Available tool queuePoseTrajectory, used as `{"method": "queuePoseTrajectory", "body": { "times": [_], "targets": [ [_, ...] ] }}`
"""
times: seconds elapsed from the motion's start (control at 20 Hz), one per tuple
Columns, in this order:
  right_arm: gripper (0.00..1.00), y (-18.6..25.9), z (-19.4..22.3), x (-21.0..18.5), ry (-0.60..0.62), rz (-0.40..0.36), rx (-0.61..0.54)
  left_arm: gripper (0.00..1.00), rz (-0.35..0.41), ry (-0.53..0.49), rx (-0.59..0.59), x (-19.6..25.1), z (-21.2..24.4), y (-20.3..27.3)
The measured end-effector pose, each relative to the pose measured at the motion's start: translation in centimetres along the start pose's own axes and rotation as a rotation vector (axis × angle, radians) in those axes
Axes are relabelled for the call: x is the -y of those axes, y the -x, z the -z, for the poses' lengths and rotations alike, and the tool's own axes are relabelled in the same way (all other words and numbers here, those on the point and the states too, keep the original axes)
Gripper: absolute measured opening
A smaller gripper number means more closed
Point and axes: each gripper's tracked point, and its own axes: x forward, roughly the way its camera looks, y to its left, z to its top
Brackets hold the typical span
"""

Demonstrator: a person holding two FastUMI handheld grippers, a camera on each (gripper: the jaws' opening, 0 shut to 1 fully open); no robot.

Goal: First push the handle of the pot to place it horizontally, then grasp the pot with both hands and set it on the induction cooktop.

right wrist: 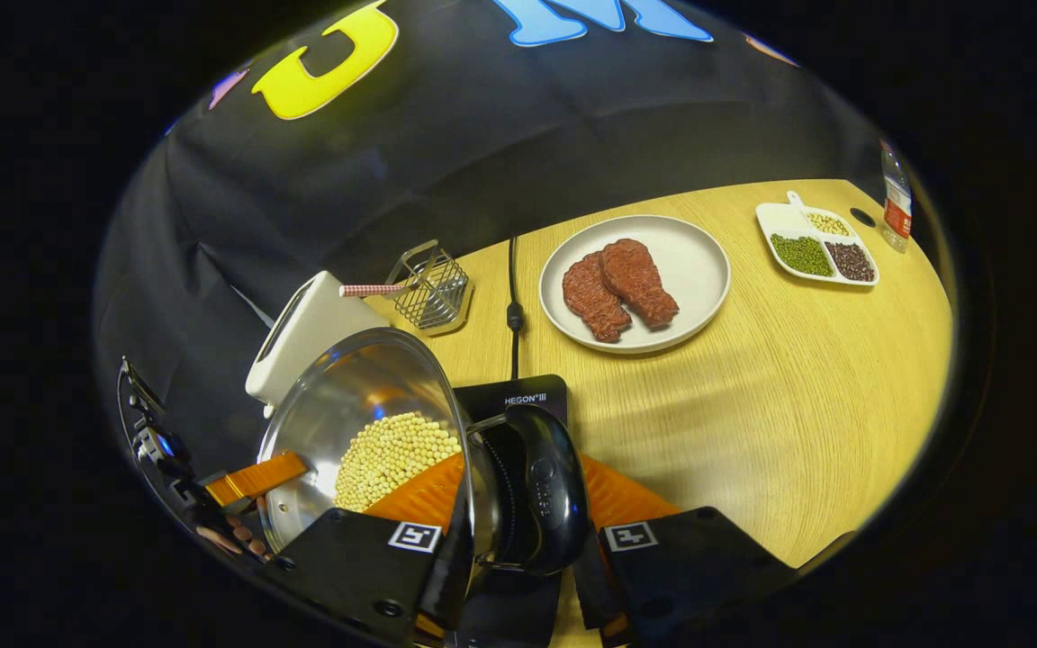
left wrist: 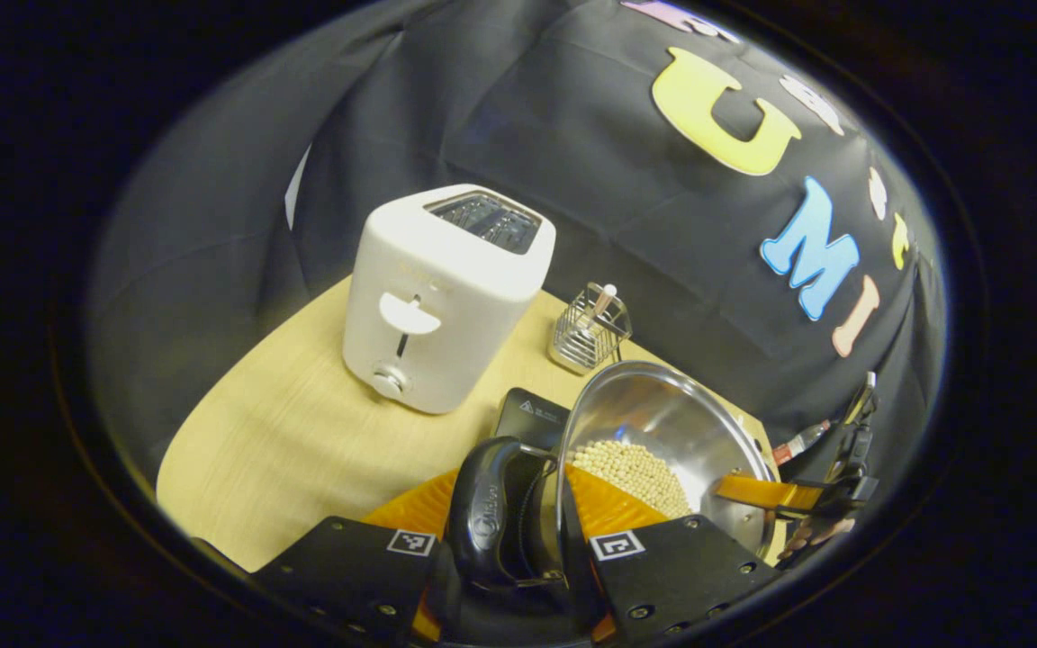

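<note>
Two grippers hold a steel pot by its side handles, above the table.

Nearest the lens in the left gripper view, the left gripper (left wrist: 514, 531) has both fingers closed on one black handle (left wrist: 487, 513) of the pot (left wrist: 662, 432). In the right gripper view the right gripper (right wrist: 518, 531) clamps the opposite handle (right wrist: 541, 486) likewise. The handle-to-handle axis runs from one gripper to the other, and the open mouth shows pale beans (right wrist: 392, 454). The pot sits over the black induction cooktop (right wrist: 518, 396); contact cannot be told. A white toaster (left wrist: 442, 297) and wire basket (left wrist: 589, 328) stand behind. The right gripper view adds a plate (right wrist: 689, 261) with two steaks (right wrist: 617, 288) and a divided dish (right wrist: 816, 247).
</note>
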Motion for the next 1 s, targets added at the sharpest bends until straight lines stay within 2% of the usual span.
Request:
{"method": "queuePoseTrajectory", "body": {
  "times": [0.05,0.1,0.15,0.2,0.35,0.4,0.5,0.55,0.6,0.7,0.75,0.8,0.85,0.9,0.95,1.0],
  "targets": [
    [0.53,-0.1,0.2,0.1,0.004,0.001,0.001,0.51,-0.002,-0.018,0.008,-0.1,0.0,0.0],
    [0.49,-0.6,0.6,0.2,0.005,0.006,-0.012,0.47,-0.004,-0.033,0.011,-0.3,0.1,0.0],
    [0.49,-1.0,1.3,0.5,0.010,0.017,-0.029,0.52,-0.006,-0.029,0.002,-0.4,0.3,-0.1],
    [0.53,-1.0,1.3,0.5,0.017,0.011,-0.022,0.43,-0.005,-0.018,-0.010,-0.4,0.6,0.0],
    [0.54,-1.4,1.1,0.6,0.040,0.023,-0.005,0.48,0.011,0.017,-0.007,-0.5,0.9,-0.5],
    [0.58,-1.3,1.3,0.5,0.036,0.021,-0.012,0.47,0.012,0.013,-0.010,-0.7,1.2,-0.3],
    [0.56,-1.3,1.5,0.6,0.026,0.025,-0.029,0.43,0.015,0.034,-0.008,-0.7,1.2,-0.4],
    [0.59,-1.3,1.6,0.4,0.019,0.023,-0.036,0.48,0.014,0.040,-0.008,-0.6,1.3,-0.3],
    [0.55,-1.2,1.7,0.3,0.020,0.027,-0.035,0.53,0.009,0.040,-0.011,-0.6,1.3,-0.2],
    [0.59,-0.8,2.0,0.3,0.032,0.032,-0.039,0.49,-0.004,0.047,-0.019,-0.8,1.6,-0.2],
    [0.54,-0.5,2.2,0.2,0.041,0.031,-0.046,0.49,-0.014,0.056,-0.026,-0.9,1.7,-0.1],
    [0.60,-0.3,2.2,0.4,0.053,0.034,-0.046,0.54,-0.022,0.063,-0.032,-0.8,1.7,0.1],
    [0.80,-0.1,2.2,0.7,0.070,0.045,-0.039,0.50,-0.031,0.069,-0.039,-0.9,1.8,0.4],
    [1.00,0.6,1.8,1.0,0.083,0.052,-0.029,0.51,-0.041,0.069,-0.041,-0.9,1.8,0.6],
    [0.98,1.0,1.5,1.2,0.090,0.055,-0.019,0.53,-0.050,0.065,-0.038,-0.9,1.6,0.6],
    [0.98,1.7,1.2,1.3,0.089,0.053,-0.013,0.65,-0.068,0.058,-0.021,-1.0,1.2,1.3]
  ]
}}
